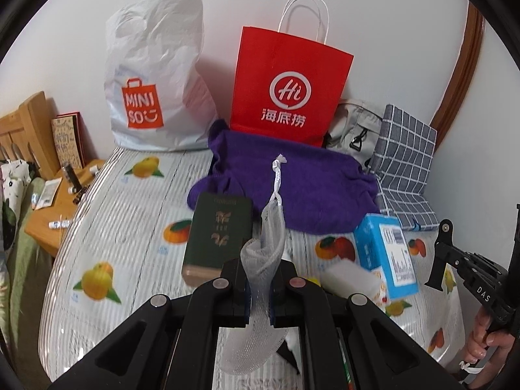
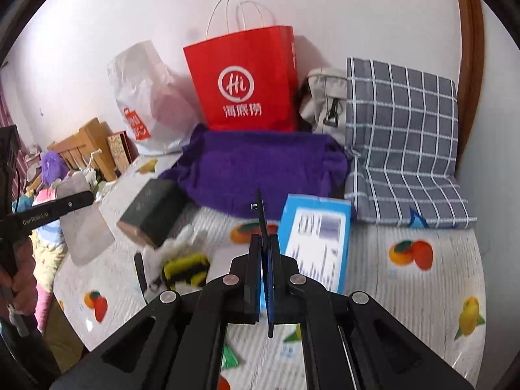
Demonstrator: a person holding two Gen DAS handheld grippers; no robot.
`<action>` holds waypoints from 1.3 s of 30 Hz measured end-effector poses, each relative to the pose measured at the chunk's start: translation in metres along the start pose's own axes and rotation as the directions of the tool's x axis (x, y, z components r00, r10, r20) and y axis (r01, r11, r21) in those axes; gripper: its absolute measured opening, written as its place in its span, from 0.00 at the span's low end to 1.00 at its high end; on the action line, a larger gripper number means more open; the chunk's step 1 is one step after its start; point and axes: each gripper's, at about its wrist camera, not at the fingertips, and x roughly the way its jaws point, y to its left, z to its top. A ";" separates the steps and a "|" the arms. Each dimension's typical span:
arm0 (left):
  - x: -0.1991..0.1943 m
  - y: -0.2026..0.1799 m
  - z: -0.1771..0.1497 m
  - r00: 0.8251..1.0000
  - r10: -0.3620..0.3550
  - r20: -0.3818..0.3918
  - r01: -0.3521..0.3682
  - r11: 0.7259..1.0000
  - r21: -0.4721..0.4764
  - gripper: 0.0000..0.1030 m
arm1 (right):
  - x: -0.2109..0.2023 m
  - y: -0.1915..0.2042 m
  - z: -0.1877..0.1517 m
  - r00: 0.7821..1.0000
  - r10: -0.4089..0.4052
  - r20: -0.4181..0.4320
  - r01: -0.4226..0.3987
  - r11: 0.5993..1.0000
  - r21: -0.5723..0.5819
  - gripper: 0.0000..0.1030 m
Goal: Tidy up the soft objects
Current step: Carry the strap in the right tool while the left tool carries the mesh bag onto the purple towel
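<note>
My left gripper (image 1: 259, 279) is shut on a grey mesh drawstring pouch (image 1: 266, 247) and holds it above the fruit-print table; the pouch also shows in the right wrist view (image 2: 84, 221) at the left. My right gripper (image 2: 266, 256) is shut on a thin dark strap (image 2: 261, 217) that stands up edge-on between its fingers. A purple towel (image 1: 292, 178) lies folded at the back of the table in front of a red paper bag (image 1: 289, 84). A yellow-and-black plush toy (image 2: 185, 268) lies on the table left of my right gripper.
A white Miniso plastic bag (image 1: 152, 78) stands at the back left. A grey checked cushion (image 2: 403, 139) and a beige bag (image 2: 325, 100) lean at the back right. A dark green box (image 1: 221, 230) and a blue box (image 2: 315, 240) lie mid-table. A wooden bedside stand (image 1: 55, 201) is left.
</note>
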 end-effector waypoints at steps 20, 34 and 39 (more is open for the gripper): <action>0.068 -0.003 0.080 0.995 -0.101 0.008 0.102 0.993 -0.053 0.07 | 0.077 -0.014 0.081 1.000 0.009 0.001 -0.009 1.000 0.026 0.03; 0.146 -0.023 0.117 0.996 -0.071 -0.057 0.070 0.997 -0.009 0.07 | 0.152 -0.045 0.121 0.999 0.023 -0.037 -0.020 0.996 0.089 0.03; 0.170 -0.025 0.127 0.995 -0.055 -0.082 0.054 0.998 -0.014 0.07 | 0.178 -0.055 0.126 0.996 0.048 -0.072 -0.041 0.994 0.102 0.03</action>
